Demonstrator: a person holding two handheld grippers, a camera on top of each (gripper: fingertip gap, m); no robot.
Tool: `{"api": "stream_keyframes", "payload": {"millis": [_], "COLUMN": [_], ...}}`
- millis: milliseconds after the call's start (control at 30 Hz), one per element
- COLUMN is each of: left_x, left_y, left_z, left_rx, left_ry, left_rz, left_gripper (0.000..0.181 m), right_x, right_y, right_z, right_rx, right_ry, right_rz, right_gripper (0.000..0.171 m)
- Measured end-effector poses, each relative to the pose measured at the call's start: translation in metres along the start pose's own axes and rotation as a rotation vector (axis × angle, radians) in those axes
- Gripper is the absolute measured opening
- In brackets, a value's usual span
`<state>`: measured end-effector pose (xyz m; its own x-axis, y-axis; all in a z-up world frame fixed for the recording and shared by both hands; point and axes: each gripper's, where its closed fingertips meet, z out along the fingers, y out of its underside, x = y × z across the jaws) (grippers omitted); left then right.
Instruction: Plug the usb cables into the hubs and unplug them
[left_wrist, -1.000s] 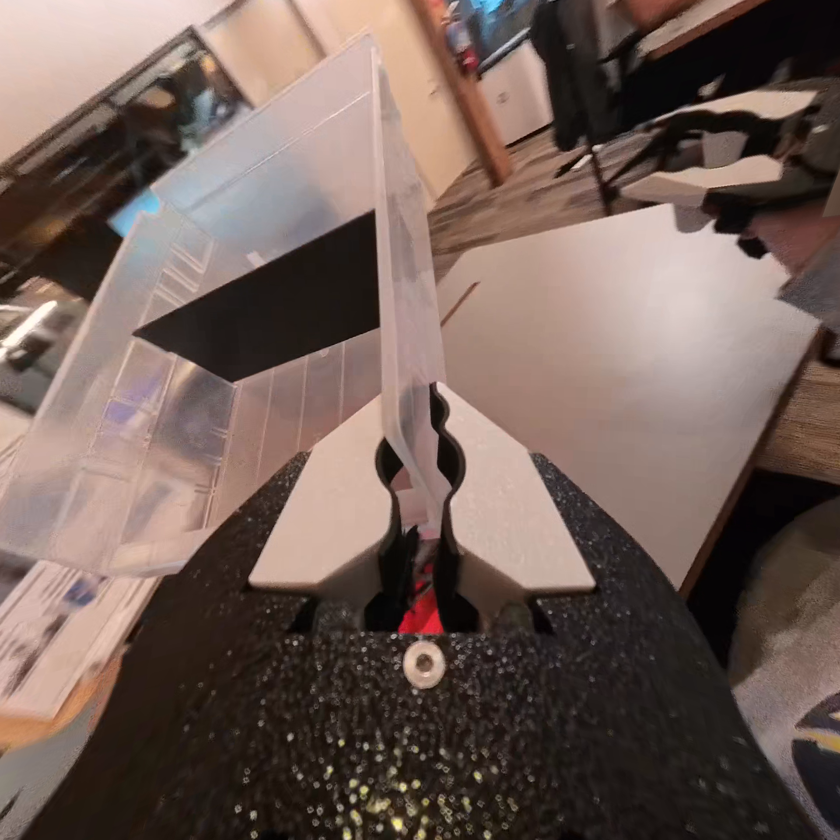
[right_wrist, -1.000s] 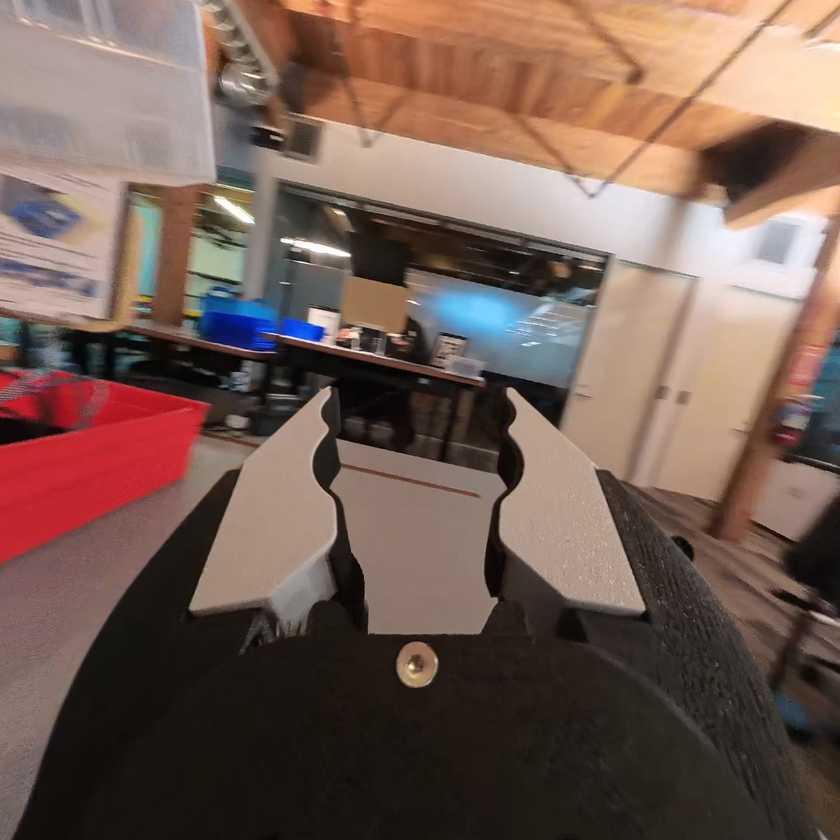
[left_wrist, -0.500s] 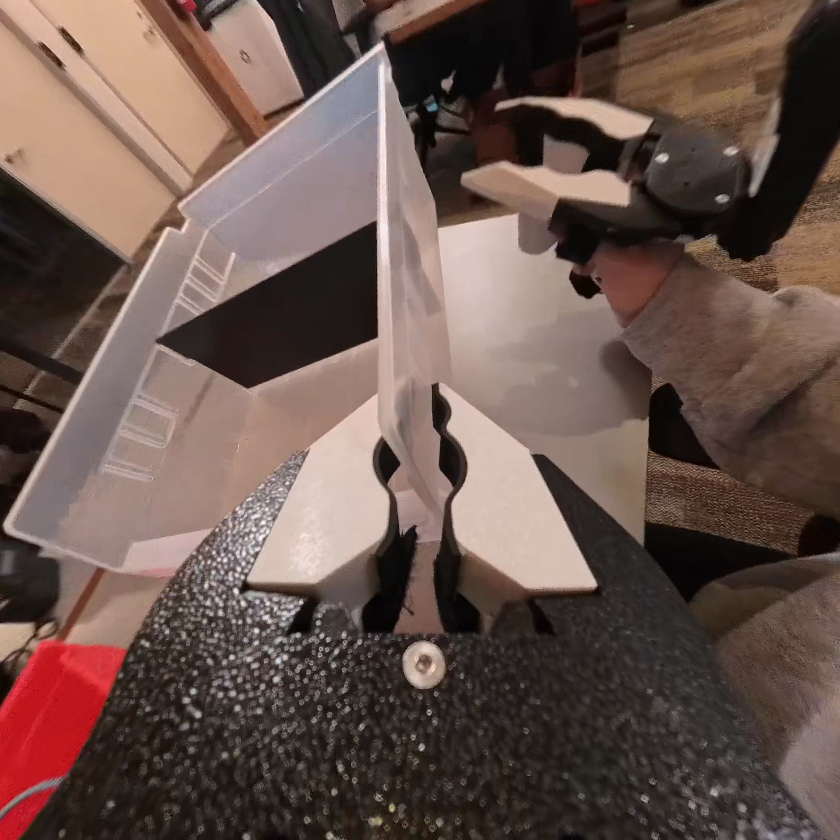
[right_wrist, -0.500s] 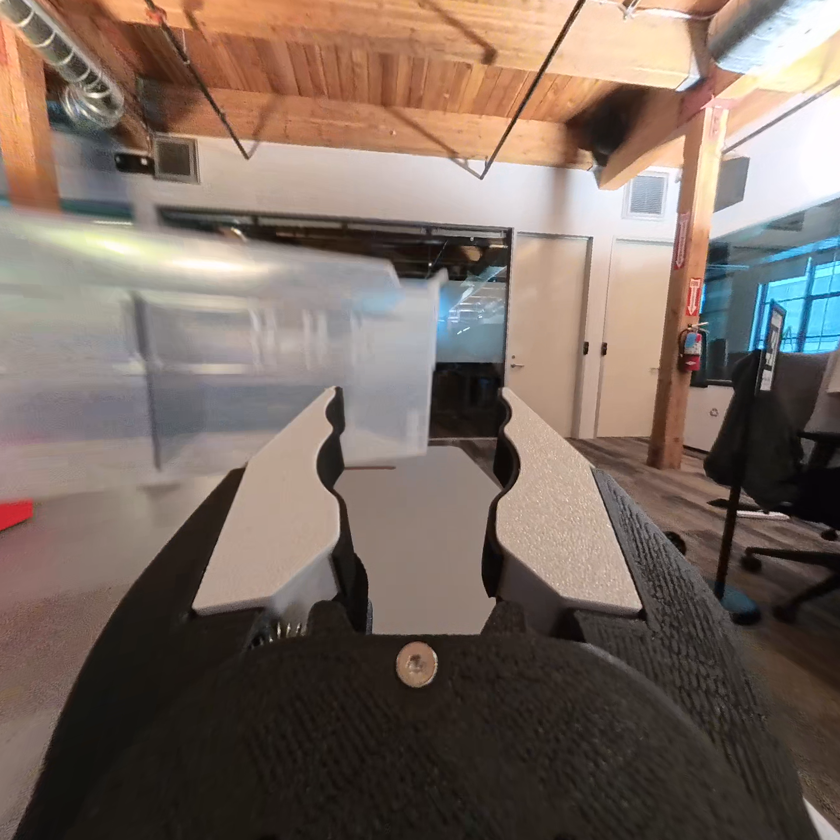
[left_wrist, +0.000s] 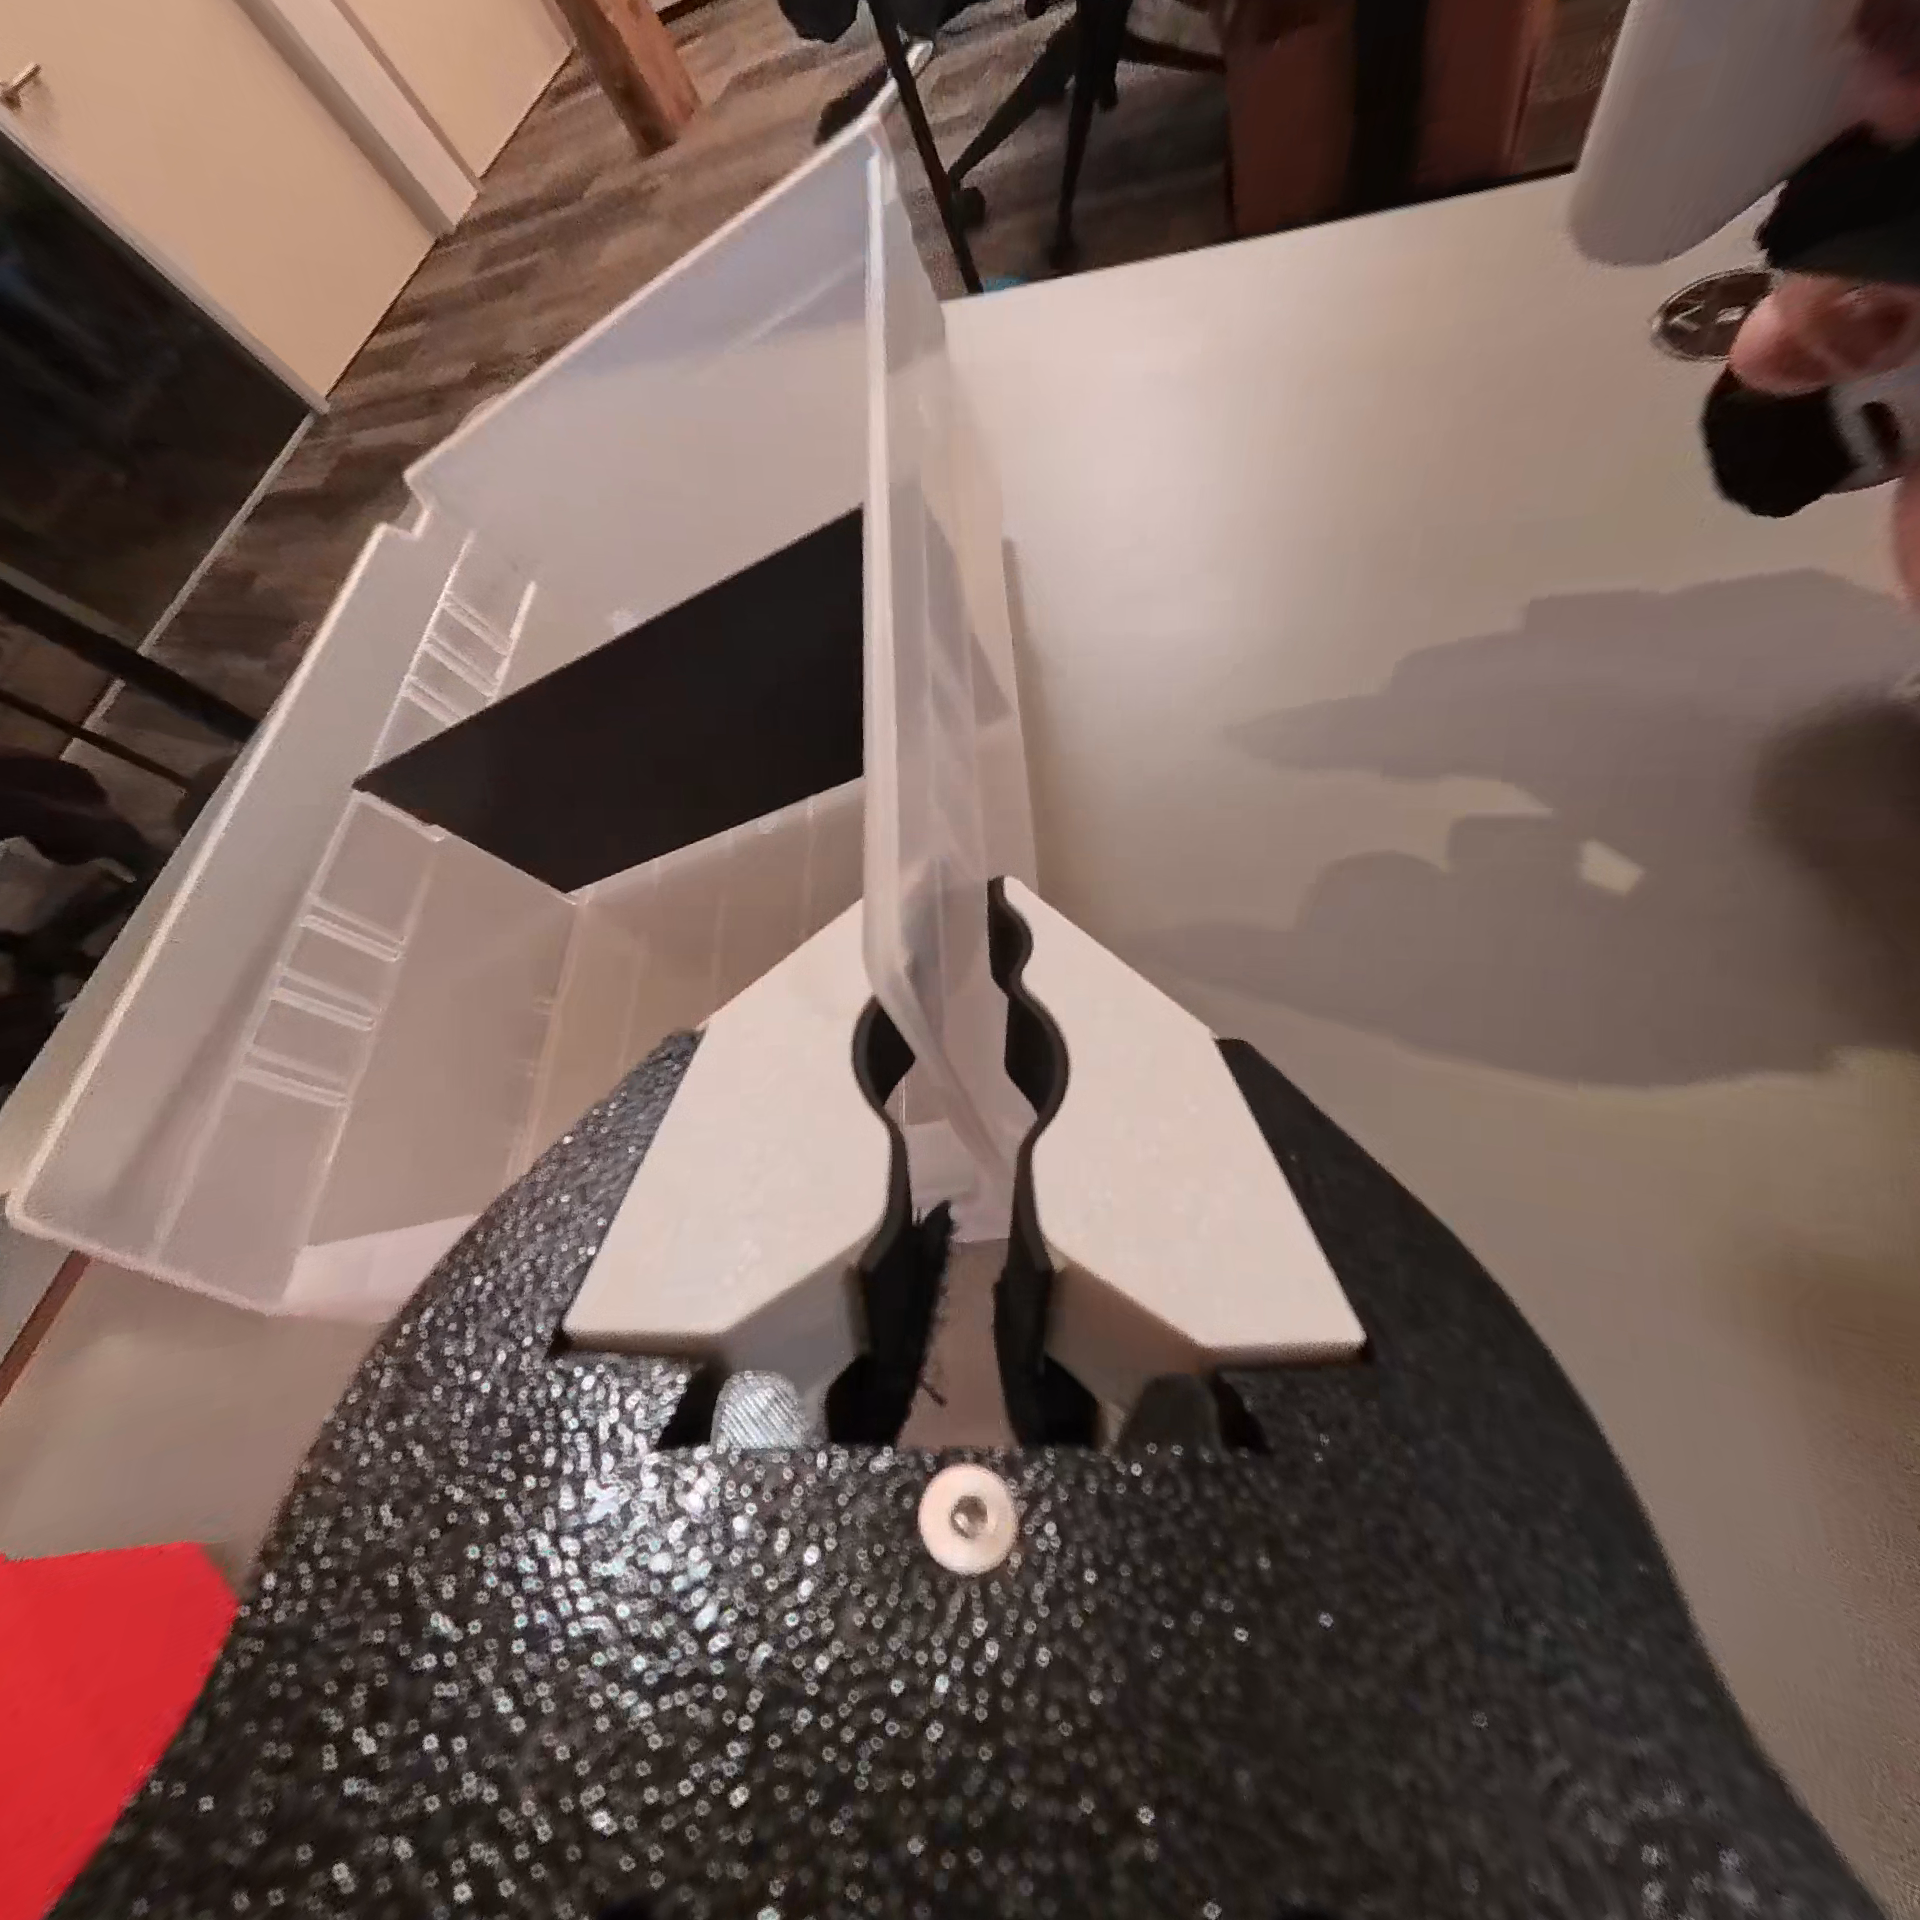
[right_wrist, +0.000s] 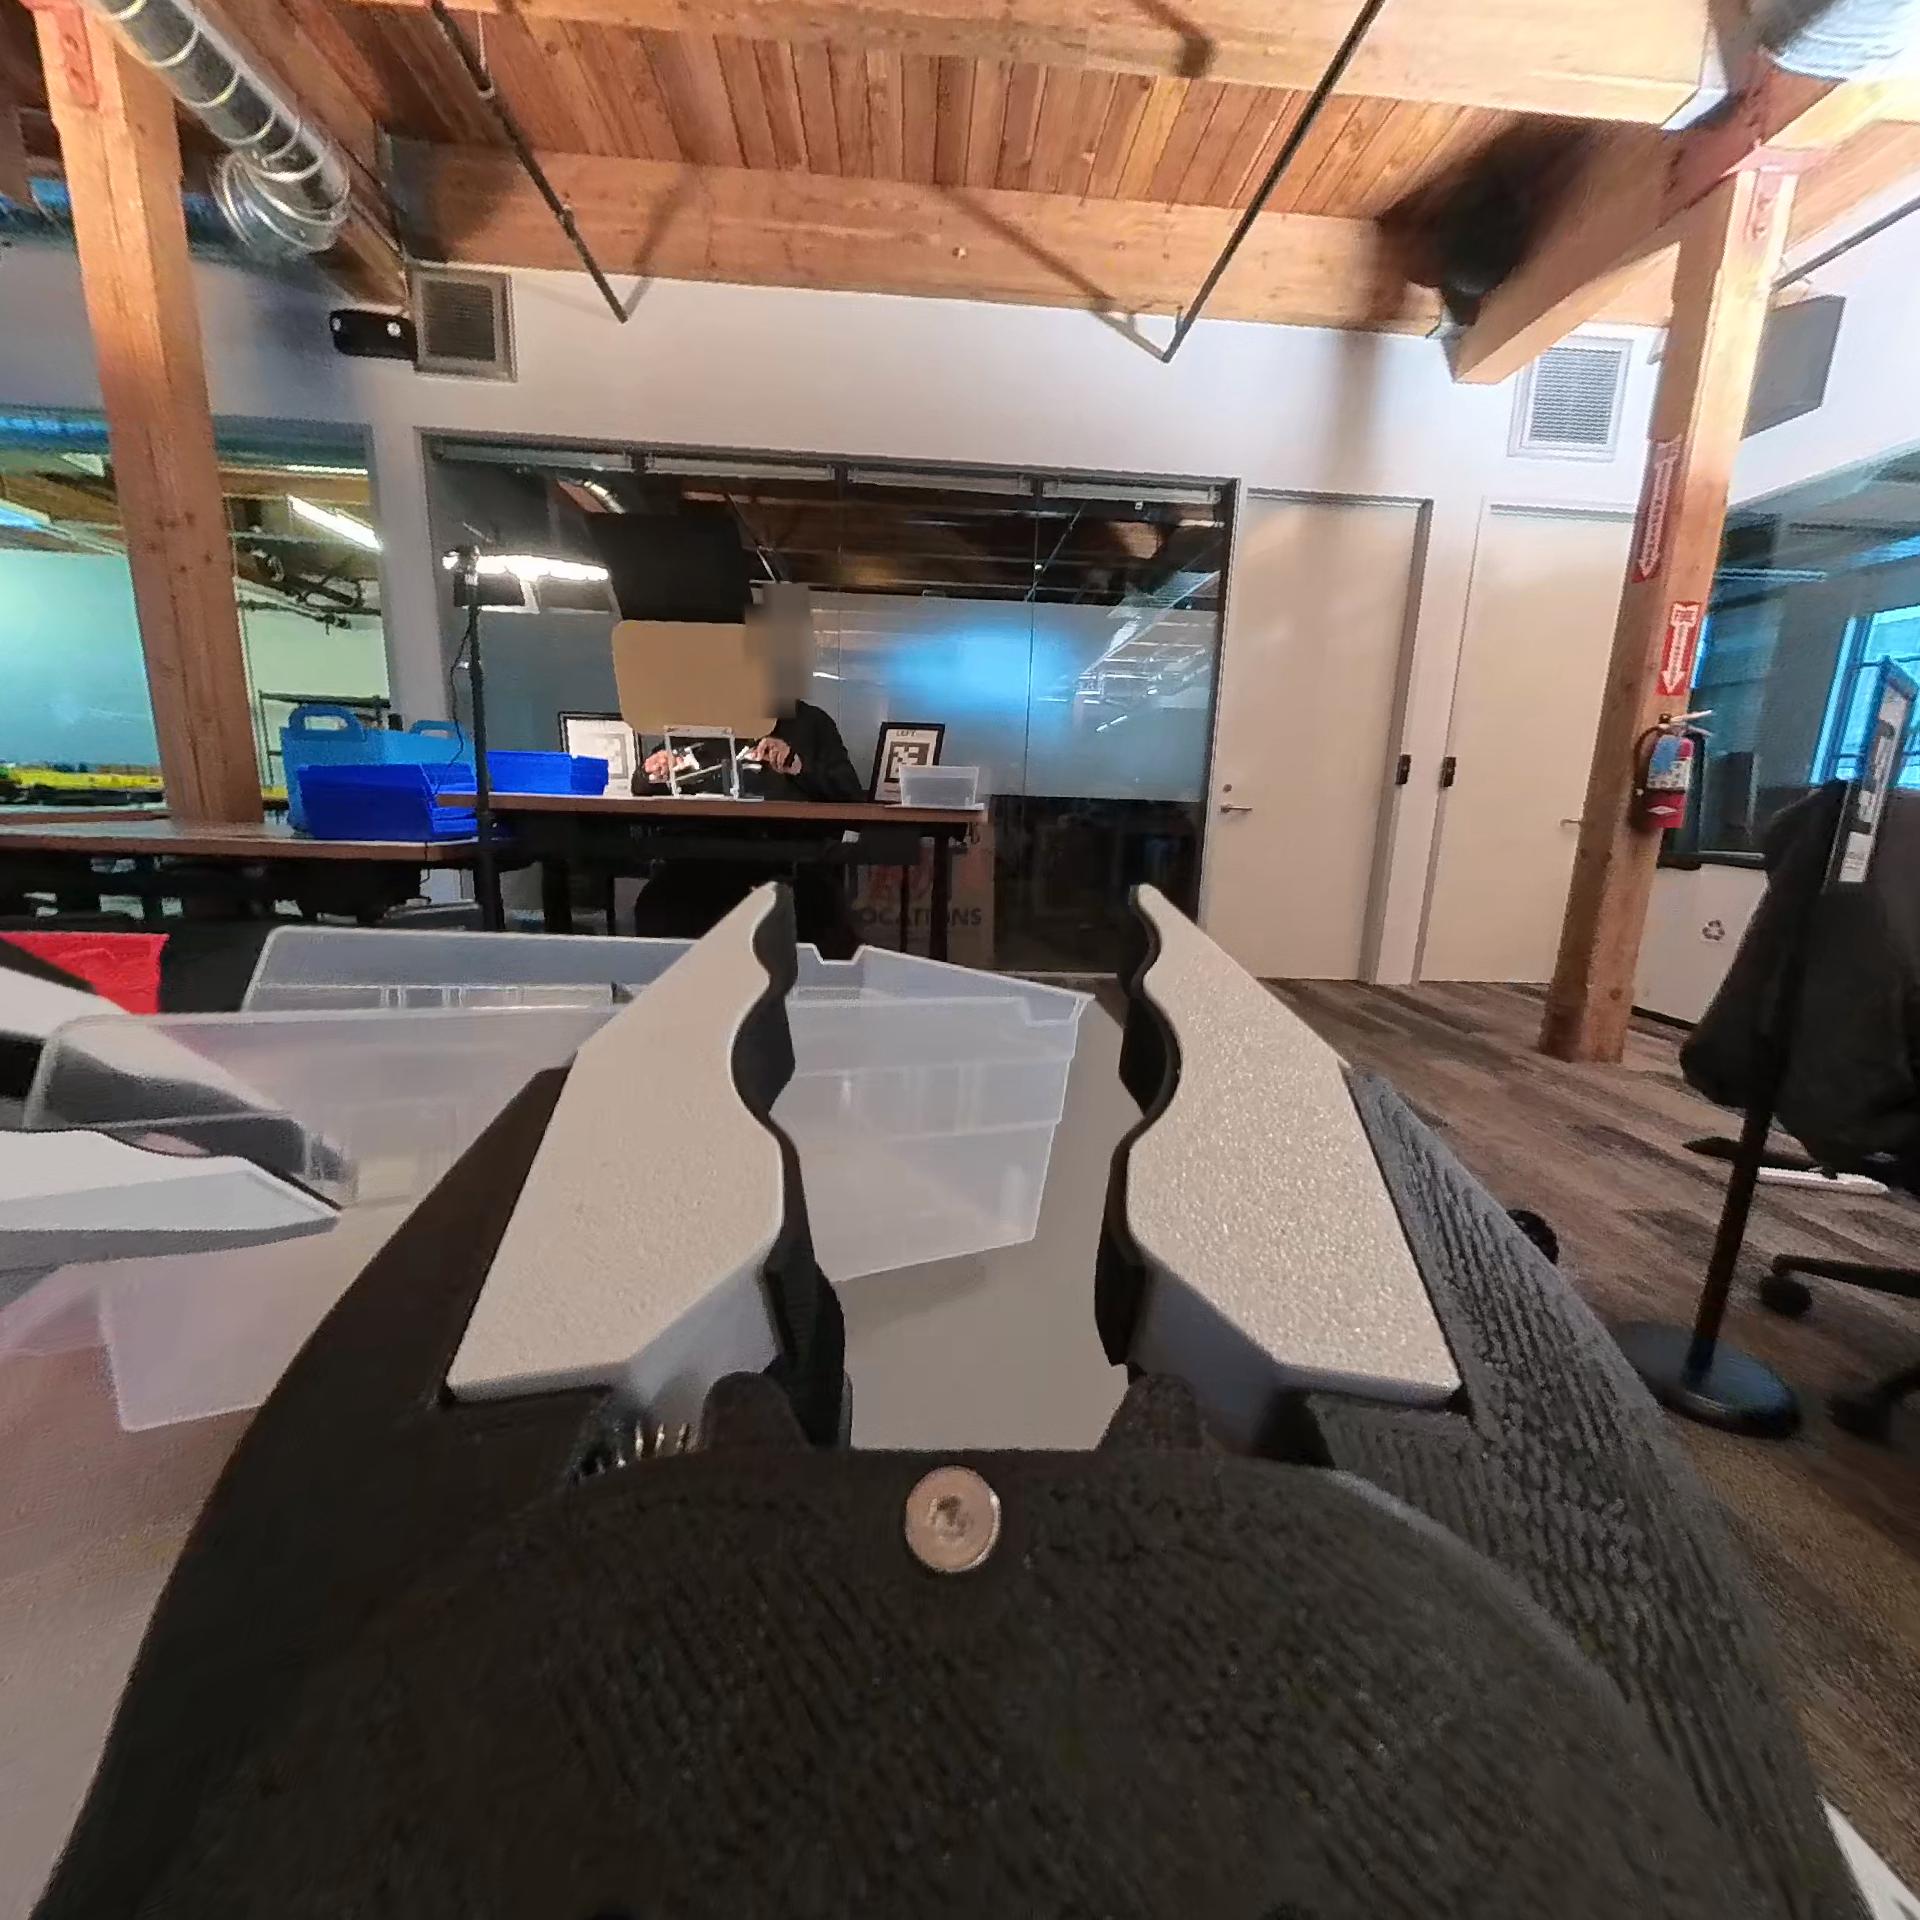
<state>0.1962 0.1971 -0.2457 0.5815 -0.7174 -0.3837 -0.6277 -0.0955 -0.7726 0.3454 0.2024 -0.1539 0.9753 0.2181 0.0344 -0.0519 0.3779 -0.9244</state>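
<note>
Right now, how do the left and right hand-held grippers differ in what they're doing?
The left hand-held gripper is shut on the side wall of the clear plastic bin; the right hand-held gripper is open and holds nothing. The left one points down at the white table with the bin beside it; the right one points level across the room, the bin ahead of it. Both share grey fingers on a black body.

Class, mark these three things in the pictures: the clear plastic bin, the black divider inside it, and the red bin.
clear plastic bin (left_wrist: 644, 488), left wrist view, on its far inner wall.
black divider (left_wrist: 644, 738), left wrist view, on the middle of its dark face.
red bin (left_wrist: 94, 1704), left wrist view, on its corner at the lower left edge.
</note>
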Motion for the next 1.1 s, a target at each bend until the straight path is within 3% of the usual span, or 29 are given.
{"api": "stream_keyframes", "payload": {"millis": [33,467,733,833,900,967,1033,1100], "left_x": [-0.001,0.016,0.012,0.025,0.026,0.031,0.041,0.047], "left_y": [0.002,0.017,0.017,0.032,0.038,0.038,0.035,0.034], "left_z": [0.002,0.012,-0.043,-0.048,-0.044,-0.039,-0.033,-0.027], "left_rx": [0.002,0.009,0.094,0.044,0.024,0.014,0.005,-0.017], "left_ry": [-0.005,0.045,0.041,0.123,0.104,0.097,0.115,0.110], "left_rz": [-0.006,-0.049,-0.126,-0.197,-0.186,-0.159,-0.156,-0.144], "left_gripper": [0.008,0.006,0.054,0.033,0.033,0.034,0.039,0.049], "right_x": [-0.001,-0.013,-0.017,-0.020,-0.025,-0.037,-0.067,-0.090], "right_y": [0.001,0.011,0.009,0.012,0.010,0.006,0.005,0.016], "right_z": [0.001,0.005,0.005,0.006,0.006,0.004,0.000,-0.002], "right_rx": [-0.007,-0.054,-0.035,-0.051,-0.048,-0.036,-0.045,-0.113], "right_ry": [-0.005,-0.051,-0.087,-0.094,-0.110,-0.180,-0.371,-0.526], "right_rz": [-0.004,-0.003,0.027,0.025,0.008,-0.009,0.019,0.075], "right_gripper": [0.061,0.060,0.062,0.062,0.063,0.065,0.069,0.088]}}
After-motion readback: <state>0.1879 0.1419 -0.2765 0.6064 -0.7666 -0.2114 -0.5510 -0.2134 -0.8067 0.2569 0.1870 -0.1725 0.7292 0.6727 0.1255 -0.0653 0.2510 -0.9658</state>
